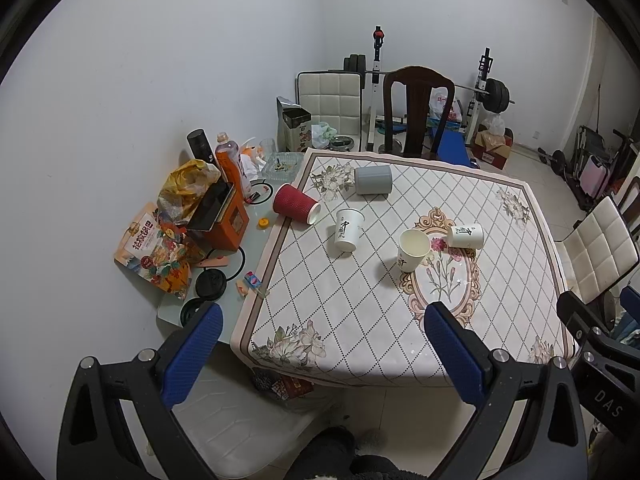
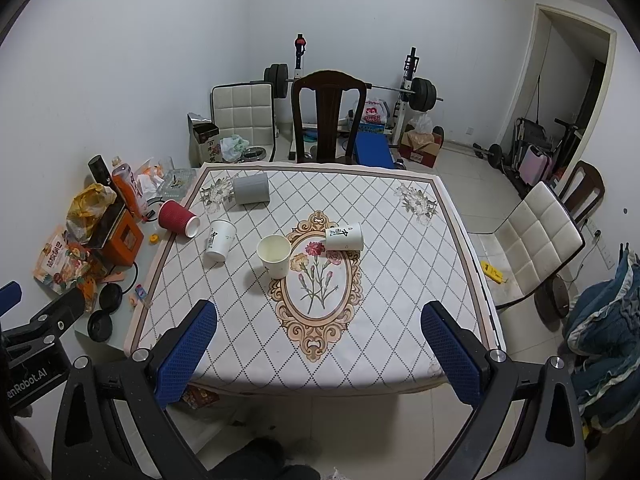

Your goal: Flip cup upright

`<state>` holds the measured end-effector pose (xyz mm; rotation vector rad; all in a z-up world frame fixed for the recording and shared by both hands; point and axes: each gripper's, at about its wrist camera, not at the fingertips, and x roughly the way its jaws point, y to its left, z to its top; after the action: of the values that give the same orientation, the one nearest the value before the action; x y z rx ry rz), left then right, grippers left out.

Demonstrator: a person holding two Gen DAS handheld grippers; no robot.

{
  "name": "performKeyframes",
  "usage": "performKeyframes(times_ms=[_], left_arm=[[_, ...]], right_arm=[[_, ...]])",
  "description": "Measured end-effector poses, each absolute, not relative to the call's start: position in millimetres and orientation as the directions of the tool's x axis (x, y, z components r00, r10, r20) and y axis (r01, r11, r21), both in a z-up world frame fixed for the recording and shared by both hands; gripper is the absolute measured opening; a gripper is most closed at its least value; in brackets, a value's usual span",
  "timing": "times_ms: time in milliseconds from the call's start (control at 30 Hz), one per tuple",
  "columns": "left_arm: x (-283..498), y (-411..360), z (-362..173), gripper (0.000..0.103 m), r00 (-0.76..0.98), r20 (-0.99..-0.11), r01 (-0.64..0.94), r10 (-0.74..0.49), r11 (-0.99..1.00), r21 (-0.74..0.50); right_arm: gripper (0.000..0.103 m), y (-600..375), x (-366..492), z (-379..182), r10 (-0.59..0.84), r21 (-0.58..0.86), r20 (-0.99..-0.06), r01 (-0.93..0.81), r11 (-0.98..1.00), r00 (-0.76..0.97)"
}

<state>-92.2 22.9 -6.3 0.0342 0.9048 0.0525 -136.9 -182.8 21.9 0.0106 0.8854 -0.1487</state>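
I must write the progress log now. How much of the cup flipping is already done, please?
Done: one white cup near the oval flower pattern stands upright, mouth up. In hand: nothing; the left gripper and right gripper are open, near the table's front edge. Left: the red cup, grey cup and printed white cup lie on their sides; another white cup is tipped over.

Five cups on the table (image 2: pixel 400 280): upright cup (image 2: pixel 274 255) centre, four tipped behind it.

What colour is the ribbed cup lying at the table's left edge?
Dark red ribbed cup, white inside; clearest in the left wrist view.
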Motion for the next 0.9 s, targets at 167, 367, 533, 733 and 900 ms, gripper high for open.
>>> performKeyframes(times_ms=[167,367,533,733,900], left_arm=[[-92.4,22.4,-6.8,0.103,0.617,-0.785,-0.029,0.059,0.998,0.053],[-92.4,21.2,-9.3,0.103,0.609,-0.792,-0.019,0.050,0.999,0.049],[-92.8,21.8,-10.2,0.103,0.606,-0.794,-0.018,0.049,0.999,0.048],[-92.4,23.9,-10.2,0.103,0.608,-0.793,-0.021,0.048,0.999,0.045],[-92.9,24.7,-10.6,0.103,0.609,-0.792,-0.022,0.049,0.999,0.045]], right_arm=[[0.103,-183.2,-136.8,21.7,-0.124,-0.052,-0.774,0.133,0.990,0.621],[0.103,-183.7,-136.7,22.4,-0.123,-0.051,-0.773,0.133,0.990,0.622],[0.103,-184.1,-137.2,22.2,-0.125,-0.054,-0.773,0.133,0.990,0.621],[0.103,-182.2,-138.1,21.7,-0.125,-0.051,-0.772,0.134,0.990,0.623],[0.103,-182.3,-137.6,22.2,-0.125,-0.051,-0.772,0.135,0.989,0.623]])
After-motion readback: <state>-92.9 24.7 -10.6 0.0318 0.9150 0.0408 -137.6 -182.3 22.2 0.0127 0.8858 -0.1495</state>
